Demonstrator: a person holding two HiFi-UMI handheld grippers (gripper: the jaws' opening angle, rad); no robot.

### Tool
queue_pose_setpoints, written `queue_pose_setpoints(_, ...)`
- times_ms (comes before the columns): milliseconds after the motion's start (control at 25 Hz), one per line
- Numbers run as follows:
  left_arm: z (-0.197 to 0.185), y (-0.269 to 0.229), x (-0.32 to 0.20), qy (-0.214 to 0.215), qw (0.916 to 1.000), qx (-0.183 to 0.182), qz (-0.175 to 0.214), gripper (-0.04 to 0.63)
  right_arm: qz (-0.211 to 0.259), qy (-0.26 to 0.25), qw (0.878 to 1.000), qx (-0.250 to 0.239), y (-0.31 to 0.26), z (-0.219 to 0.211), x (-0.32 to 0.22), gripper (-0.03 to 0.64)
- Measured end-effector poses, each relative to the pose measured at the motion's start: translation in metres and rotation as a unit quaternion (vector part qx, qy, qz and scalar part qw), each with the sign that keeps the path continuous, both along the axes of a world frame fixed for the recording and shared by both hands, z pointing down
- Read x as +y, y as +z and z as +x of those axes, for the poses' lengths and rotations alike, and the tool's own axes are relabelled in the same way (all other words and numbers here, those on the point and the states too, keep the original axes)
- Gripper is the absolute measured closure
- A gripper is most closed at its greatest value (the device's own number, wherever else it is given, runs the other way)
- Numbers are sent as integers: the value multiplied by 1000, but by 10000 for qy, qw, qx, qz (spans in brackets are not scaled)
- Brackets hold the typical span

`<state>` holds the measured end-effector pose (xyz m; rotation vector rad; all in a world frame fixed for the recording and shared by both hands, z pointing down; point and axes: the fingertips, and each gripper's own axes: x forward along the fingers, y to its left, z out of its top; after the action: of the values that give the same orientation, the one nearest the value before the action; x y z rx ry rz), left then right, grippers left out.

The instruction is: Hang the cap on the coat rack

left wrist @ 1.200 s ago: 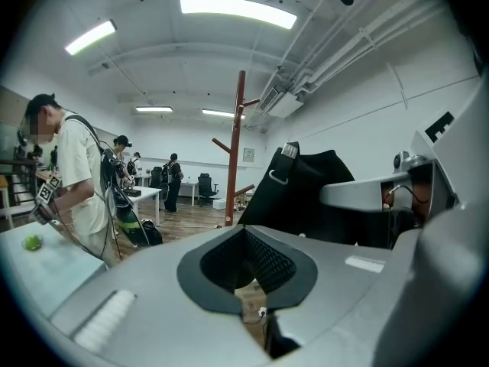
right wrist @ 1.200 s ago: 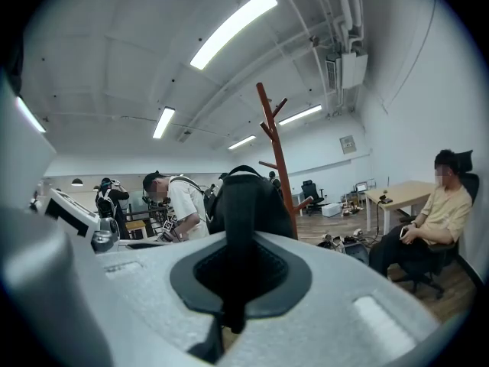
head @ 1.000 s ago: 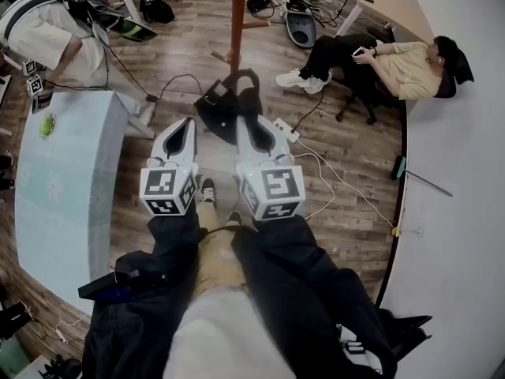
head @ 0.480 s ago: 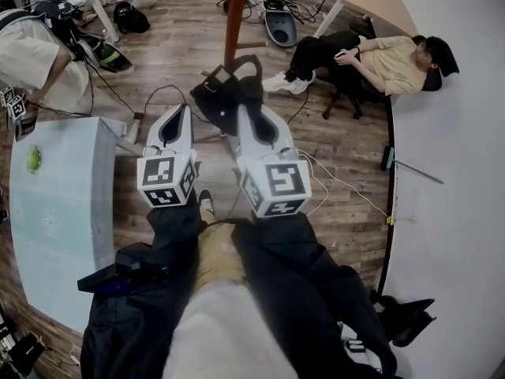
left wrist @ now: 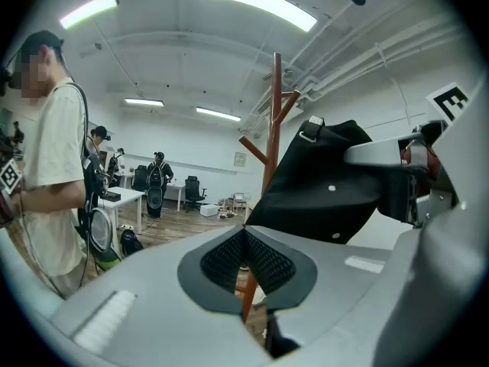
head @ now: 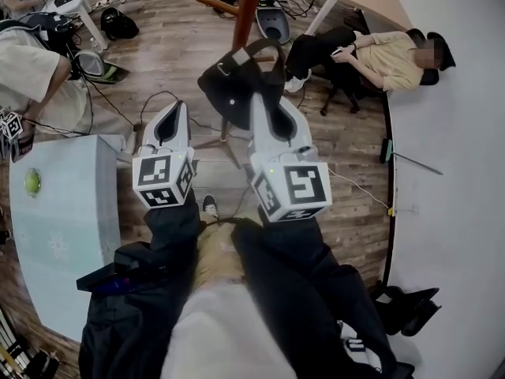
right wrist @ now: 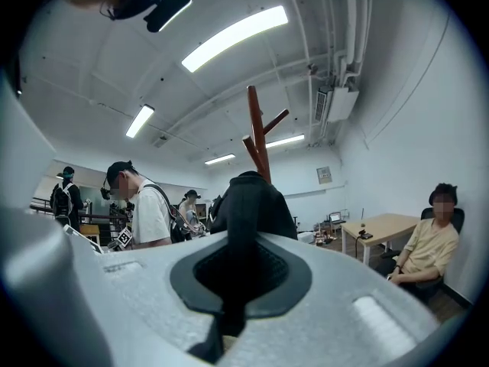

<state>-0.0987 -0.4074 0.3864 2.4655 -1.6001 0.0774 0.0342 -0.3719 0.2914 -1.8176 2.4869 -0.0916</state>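
Note:
The black cap (head: 237, 89) with a strap and buckle hangs from my right gripper (head: 260, 103), which is shut on its edge. It is raised beside the reddish-brown wooden coat rack (head: 246, 6), just short of the pole. In the right gripper view the cap (right wrist: 248, 205) fills the space between the jaws, and the coat rack's (right wrist: 258, 136) forked pegs rise behind it. My left gripper (head: 175, 110) is shut and empty, level with the right one and to its left. In the left gripper view the cap (left wrist: 328, 174) hangs in front of the coat rack (left wrist: 273, 121).
A person in a yellow shirt (head: 387, 54) sits on a chair to the right of the rack. A person in a white shirt (head: 31, 54) stands at far left. A pale blue table (head: 63, 219) is at my left, cables (head: 355, 188) cross the wooden floor, and a white wall (head: 450, 172) curves at right.
My right gripper has lifted the cap up and forward, closer to the coat rack's pole. The left gripper has kept alongside. The rack now stands nearer in the head view.

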Motion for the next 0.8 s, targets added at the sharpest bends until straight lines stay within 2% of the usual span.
queue_pose_setpoints(360, 6, -29, -17, -229, 9992, -25, 333, 594, 843, -300, 9959, 158, -66, -2, -10, 609)
queue_pose_setpoints(800, 6, -43, -33, -390, 9981, -25, 470, 594, 1249, -512, 9906, 229, -104, -10, -28, 609)
